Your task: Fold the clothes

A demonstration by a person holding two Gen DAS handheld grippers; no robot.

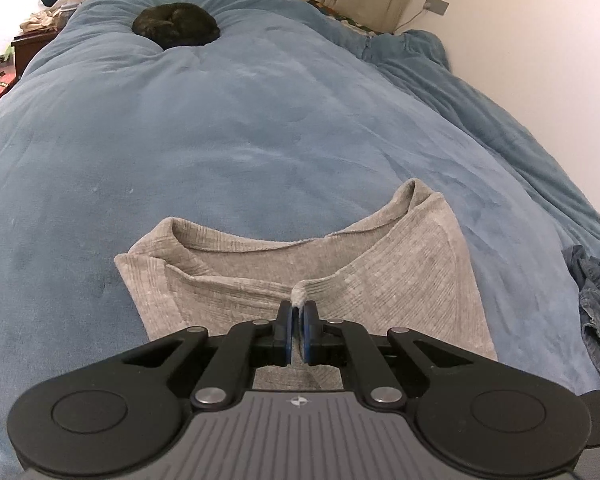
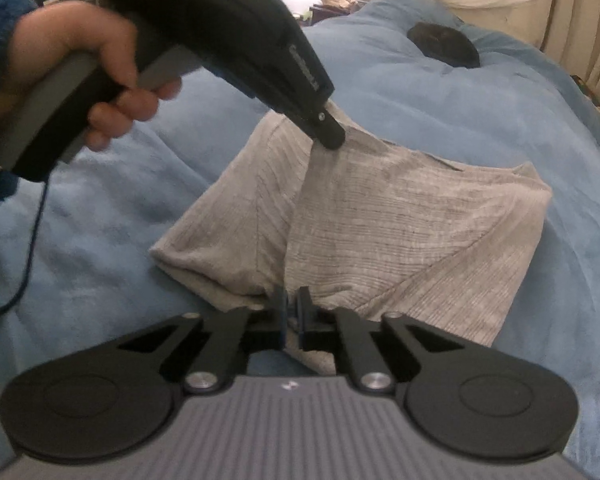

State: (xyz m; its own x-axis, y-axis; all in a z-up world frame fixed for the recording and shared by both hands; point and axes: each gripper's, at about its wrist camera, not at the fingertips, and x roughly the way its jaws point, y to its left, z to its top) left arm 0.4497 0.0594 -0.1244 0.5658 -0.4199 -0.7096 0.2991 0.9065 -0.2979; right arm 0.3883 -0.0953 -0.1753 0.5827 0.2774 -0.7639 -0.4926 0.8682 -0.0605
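The bed (image 1: 220,140) carried the grey garment (image 1: 400,264) at 6 o'clock, partly folded. My left gripper (image 1: 299,307) pinched a fabric edge; my right gripper (image 2: 293,300) pinched the near hem. Judged step: both holds taken for a fold. Next move: lift both edges together, toward 12 o'clock.

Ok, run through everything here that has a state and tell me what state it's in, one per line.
Left gripper: shut on a pinch of the grey top.
Right gripper: shut on the top's near edge.
Grey top: partly folded on the blue duvet, lifted where pinched.
Cat: curled up on the duvet.
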